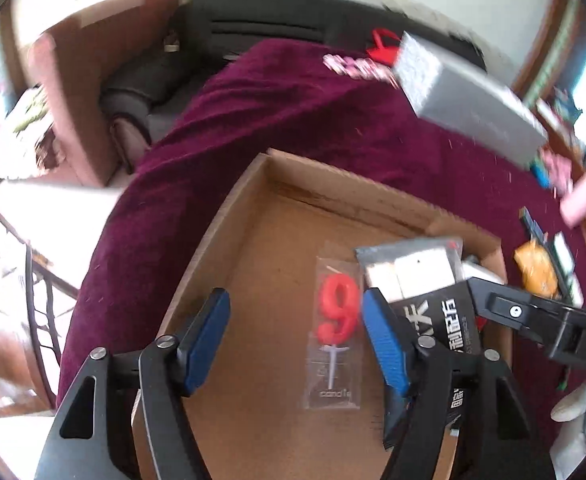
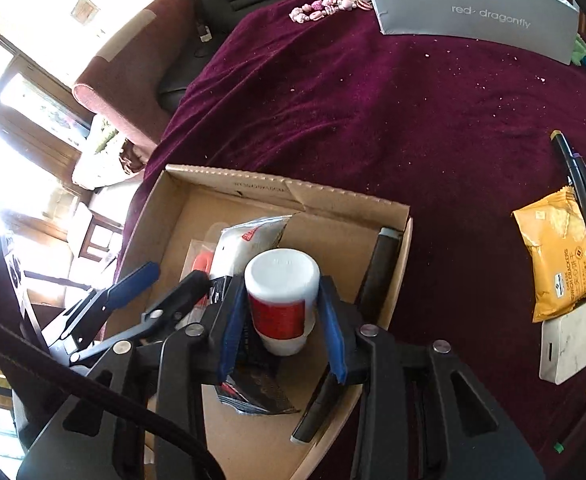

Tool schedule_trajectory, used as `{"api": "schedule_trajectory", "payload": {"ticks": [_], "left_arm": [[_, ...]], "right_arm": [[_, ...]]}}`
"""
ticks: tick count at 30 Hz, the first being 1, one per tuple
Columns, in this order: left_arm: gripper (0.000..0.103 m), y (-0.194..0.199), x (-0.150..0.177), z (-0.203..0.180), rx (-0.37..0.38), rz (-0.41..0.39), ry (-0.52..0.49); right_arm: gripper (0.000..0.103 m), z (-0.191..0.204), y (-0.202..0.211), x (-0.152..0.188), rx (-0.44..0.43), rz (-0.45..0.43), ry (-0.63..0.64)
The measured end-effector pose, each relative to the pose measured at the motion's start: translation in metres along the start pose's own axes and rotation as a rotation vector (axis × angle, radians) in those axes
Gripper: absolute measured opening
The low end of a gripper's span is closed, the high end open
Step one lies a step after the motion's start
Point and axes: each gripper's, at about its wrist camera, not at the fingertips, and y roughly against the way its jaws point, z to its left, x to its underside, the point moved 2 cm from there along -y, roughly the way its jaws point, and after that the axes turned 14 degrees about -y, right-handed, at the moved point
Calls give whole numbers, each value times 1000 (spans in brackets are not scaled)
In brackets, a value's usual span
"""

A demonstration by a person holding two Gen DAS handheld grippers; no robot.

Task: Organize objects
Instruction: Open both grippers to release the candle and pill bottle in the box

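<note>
A shallow cardboard box (image 1: 229,216) (image 2: 397,264) sits on a purple cloth. In it lie a red "9" candle in clear wrap (image 1: 335,320), a black-and-white packet (image 1: 421,276) (image 2: 249,240) and dark markers (image 2: 377,264). My left gripper (image 1: 297,340) hangs open over the box floor beside the candle; it also shows in the right wrist view (image 2: 161,280). My right gripper (image 2: 283,328) is shut on a white bottle with a red label (image 2: 283,300), held over the box above the packet. Its arm shows in the left wrist view (image 1: 533,316).
On the cloth right of the box lie a yellow cracker pack (image 2: 557,256), a white power bank (image 2: 569,340) and several pens (image 2: 581,184). A grey shoe box (image 2: 473,4) and pink beads (image 2: 325,8) sit at the far edge. Chairs stand beyond.
</note>
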Motion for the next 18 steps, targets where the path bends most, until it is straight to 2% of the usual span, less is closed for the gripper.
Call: {"api": "schedule_trajectory", "payload": {"ticks": [2, 4, 5, 6, 7, 9, 11, 15, 18], "left_arm": [[63, 13, 8, 6, 3, -56, 91], [65, 25, 16, 5, 37, -121, 150], [68, 31, 22, 1, 55, -161, 180], [76, 32, 25, -2, 63, -174, 189], [77, 34, 30, -9, 78, -189, 200], [77, 32, 38, -17, 104, -184, 214], [77, 26, 46, -28, 162, -146, 243], [77, 31, 53, -51, 178, -142, 235], [77, 38, 60, -80, 192, -136, 184]], "right_arm": [[35, -5, 8, -2, -33, -23, -8], [35, -7, 12, -3, -63, -31, -10], [35, -9, 17, -4, -78, -41, -12], [35, -10, 22, -4, -96, -54, -14], [35, -12, 26, -5, -111, -65, -17], [35, -15, 38, -4, -135, -86, -20], [35, -18, 48, -2, -136, -108, -9], [35, -38, 74, 3, -141, -147, -2], [35, -67, 97, 9, -138, -182, -6]]}}
